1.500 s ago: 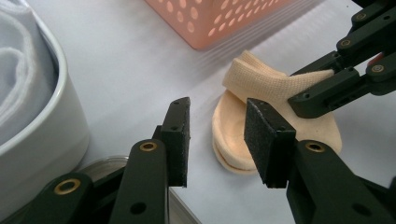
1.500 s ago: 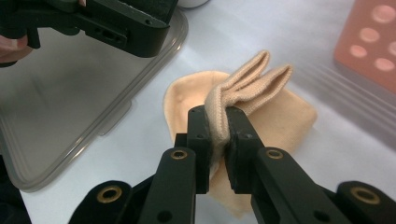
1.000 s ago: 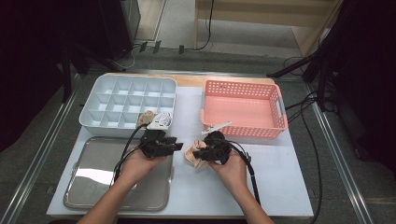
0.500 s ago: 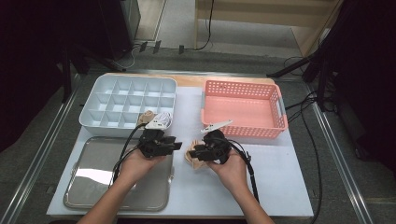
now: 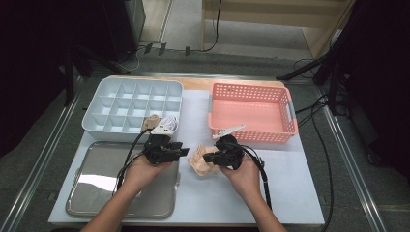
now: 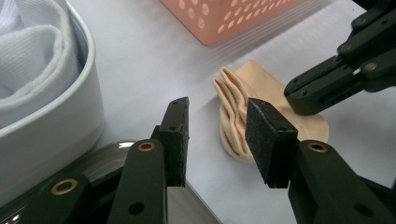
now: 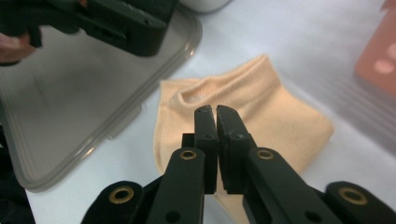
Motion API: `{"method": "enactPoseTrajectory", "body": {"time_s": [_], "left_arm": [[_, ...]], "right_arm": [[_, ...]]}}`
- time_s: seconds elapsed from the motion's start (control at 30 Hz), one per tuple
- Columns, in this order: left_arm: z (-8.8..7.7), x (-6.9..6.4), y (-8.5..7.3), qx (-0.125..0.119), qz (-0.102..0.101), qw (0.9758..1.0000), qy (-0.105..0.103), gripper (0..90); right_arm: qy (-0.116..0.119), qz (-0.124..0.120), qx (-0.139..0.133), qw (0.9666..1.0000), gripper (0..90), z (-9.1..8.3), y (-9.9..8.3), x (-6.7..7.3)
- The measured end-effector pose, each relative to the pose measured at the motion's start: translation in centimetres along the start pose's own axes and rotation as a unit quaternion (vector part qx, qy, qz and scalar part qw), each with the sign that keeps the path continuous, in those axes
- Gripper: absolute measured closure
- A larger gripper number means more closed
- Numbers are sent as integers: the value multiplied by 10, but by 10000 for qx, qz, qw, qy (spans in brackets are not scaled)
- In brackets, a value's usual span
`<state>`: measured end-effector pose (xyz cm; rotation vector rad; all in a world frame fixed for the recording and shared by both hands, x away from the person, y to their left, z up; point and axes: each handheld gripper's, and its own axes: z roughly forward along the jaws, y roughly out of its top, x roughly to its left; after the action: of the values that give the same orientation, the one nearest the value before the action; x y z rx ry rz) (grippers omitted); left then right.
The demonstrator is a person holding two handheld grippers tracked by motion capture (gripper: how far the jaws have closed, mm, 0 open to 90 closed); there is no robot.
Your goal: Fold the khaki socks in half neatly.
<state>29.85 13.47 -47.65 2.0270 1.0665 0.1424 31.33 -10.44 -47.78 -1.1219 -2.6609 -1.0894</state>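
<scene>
A peach ankle sock [image 5: 198, 163] lies folded on the white table top between my two grippers. My right gripper [image 5: 208, 157] points left over it. In the right gripper view its jaws [image 7: 216, 112] have just been closing and now stand pressed together above the sock [image 7: 280, 126], with no fabric seen between the pads. My left gripper [image 5: 183, 151] points right at the sock's edge. Its jaws [image 6: 217, 135] stand apart with nothing between them, and the sock [image 6: 266, 86] lies just past its fingertips under the right gripper's tips [image 6: 299, 95].
A white divided tray [image 5: 125, 104] stands at the back left with a white rolled sock [image 5: 167, 124] in a near compartment. A pink basket [image 5: 251, 111] stands at the back right. A metal tray [image 5: 96, 193] lies at the front left under my left hand.
</scene>
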Motion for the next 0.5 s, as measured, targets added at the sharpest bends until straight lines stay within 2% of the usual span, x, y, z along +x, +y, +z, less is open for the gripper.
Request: {"method": "enactPoseTrajectory", "body": {"time_s": [0.27,0.5], "left_arm": [[1,-1,0,36,36,10000,-11,611],[0,-2,0,5,38,10000,-25,612]], "right_arm": [[42,24,216,9998,894,18,-6,2],[38,-52,278,9996,883,30,-9,7]]}}
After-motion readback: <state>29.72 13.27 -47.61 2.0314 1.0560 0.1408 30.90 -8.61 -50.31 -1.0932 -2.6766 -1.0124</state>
